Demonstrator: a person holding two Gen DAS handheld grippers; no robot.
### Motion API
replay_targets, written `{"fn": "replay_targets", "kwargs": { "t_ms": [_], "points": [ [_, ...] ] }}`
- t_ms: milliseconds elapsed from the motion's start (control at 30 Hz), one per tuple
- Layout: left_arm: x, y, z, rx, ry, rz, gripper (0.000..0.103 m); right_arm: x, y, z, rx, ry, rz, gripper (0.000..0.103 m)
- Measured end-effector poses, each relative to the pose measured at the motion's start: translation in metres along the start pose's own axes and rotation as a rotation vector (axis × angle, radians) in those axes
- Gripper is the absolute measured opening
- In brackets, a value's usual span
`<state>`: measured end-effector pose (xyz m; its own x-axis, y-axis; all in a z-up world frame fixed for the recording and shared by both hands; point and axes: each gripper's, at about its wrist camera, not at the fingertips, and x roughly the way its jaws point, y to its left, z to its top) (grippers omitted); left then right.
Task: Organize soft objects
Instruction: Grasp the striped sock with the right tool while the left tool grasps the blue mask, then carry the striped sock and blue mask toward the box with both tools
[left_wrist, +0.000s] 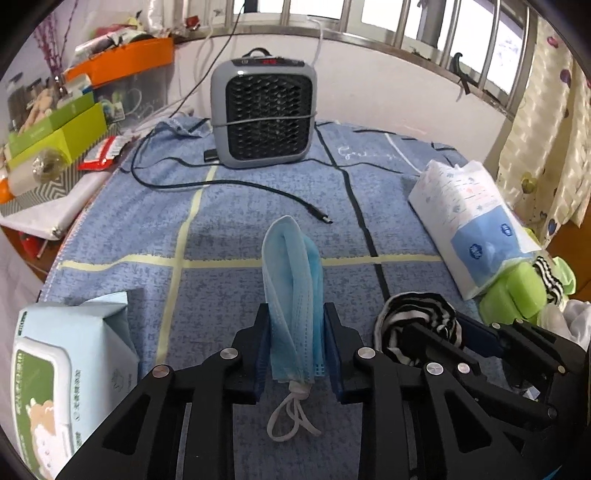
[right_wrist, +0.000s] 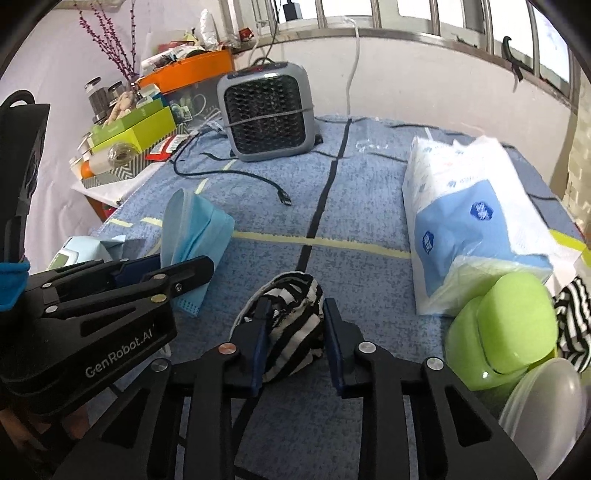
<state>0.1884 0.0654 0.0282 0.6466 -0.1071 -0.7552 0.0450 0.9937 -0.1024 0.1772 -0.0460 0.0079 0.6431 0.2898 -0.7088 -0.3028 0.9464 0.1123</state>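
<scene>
blue pleated mask (left_wrist: 293, 291) stands upright between the pads of the left gripper (left_wrist: 295, 325), pinched at its lower half, with its white ear loop (left_wrist: 291, 417) dangling below toward the cloth (left_wrist: 221, 236). just to its right, the right gripper (right_wrist: 293, 321) is closed on a striped sock (right_wrist: 291, 325), a bunched black-and-white roll squeezed between both pads and resting on or just above the cloth; which, the views do not settle. both tools sit side by side near the front edge of the table, close enough that their frames almost meet.

the step in hand looks like carrying each soft piece to its place. to do it well, both grips should be kept firm, since mask and sock are limp and can slide out if the pads ease off. lifting straight up first would keep the loop from dragging and snagging on the black cable (left_wrist: 236, 186) lying ahead. the hands had better part before moving, to avoid knocking one frame against the other. a second striped piece (right_wrist: 570, 314) lies at the right beside the green case (right_wrist: 506, 332) and tissue pack (right_wrist: 472, 218), which may be where the sock belongs.
</scene>
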Motion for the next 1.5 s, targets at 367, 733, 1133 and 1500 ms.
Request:
{"fn": "replay_targets", "kwargs": {
  "t_ms": [367, 733, 1133, 1500],
  "points": [
    [-0.036, -0.005, -0.003, 0.013, -0.054, -0.018, 0.025, -0.027, 0.006, 0.002, -0.017, -0.063, 0.003, 0.026],
    [-0.07, -0.023, -0.007, 0.043, -0.113, -0.052, 0.025, -0.066, 0.0, 0.002, -0.009, -0.136, -0.009, 0.026],
    [-0.099, -0.059, -0.003, 0.101, -0.169, -0.112, 0.025, -0.108, -0.028, -0.004, 0.019, -0.2, -0.058, 0.026],
    [-0.103, -0.101, -0.001, 0.155, -0.174, -0.185, 0.025, -0.141, -0.072, -0.014, 0.078, -0.247, -0.126, 0.026]
  ]
}}
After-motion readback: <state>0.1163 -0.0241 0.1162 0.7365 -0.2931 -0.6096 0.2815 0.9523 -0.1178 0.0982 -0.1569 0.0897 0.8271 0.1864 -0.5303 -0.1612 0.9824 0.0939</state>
